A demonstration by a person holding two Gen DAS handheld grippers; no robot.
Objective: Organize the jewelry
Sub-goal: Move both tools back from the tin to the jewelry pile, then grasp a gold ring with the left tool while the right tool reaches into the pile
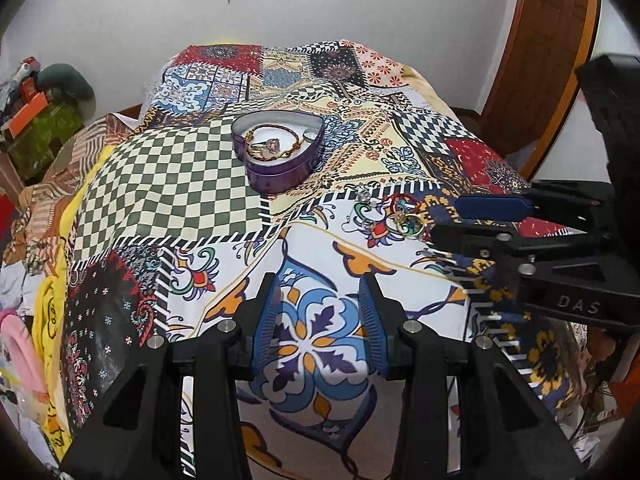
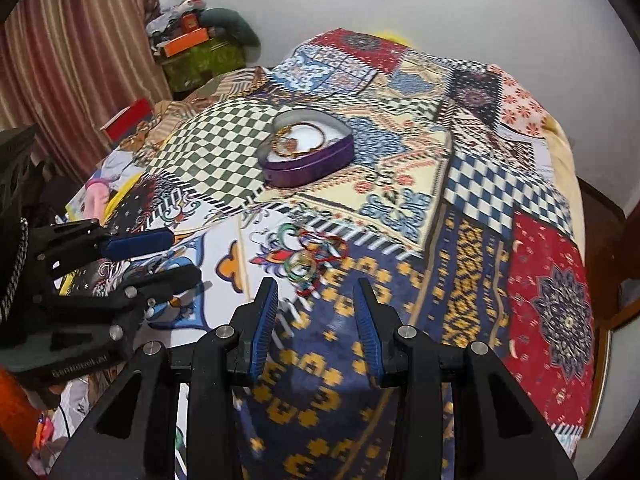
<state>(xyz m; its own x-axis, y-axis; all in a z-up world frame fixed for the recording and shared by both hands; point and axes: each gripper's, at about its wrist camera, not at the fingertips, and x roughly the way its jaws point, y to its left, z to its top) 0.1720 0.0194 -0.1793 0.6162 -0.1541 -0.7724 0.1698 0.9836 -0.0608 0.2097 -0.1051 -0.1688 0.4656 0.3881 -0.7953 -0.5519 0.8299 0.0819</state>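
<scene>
A purple heart-shaped tin point(image 1: 280, 172) stands open on the patchwork bedspread, with a gold bracelet point(image 1: 280, 136) and rings in it; it also shows in the right wrist view point(image 2: 316, 168). A loose pile of bangles and a red thread bracelet point(image 1: 406, 214) lies on the cloth to the tin's near right, also in the right wrist view point(image 2: 310, 262). My left gripper point(image 1: 320, 300) is open and empty, near the cloth. My right gripper point(image 2: 316, 300) is open and empty, just short of the bangles; in the left wrist view point(image 1: 452, 220) its tips are beside them.
The patchwork bedspread point(image 1: 180, 184) covers the bed. Boxes and clutter point(image 2: 192, 48) stand at the far left by a striped curtain point(image 2: 80, 40). A wooden door point(image 1: 540, 60) is at the right. Clothes lie along the bed's left side point(image 1: 24, 320).
</scene>
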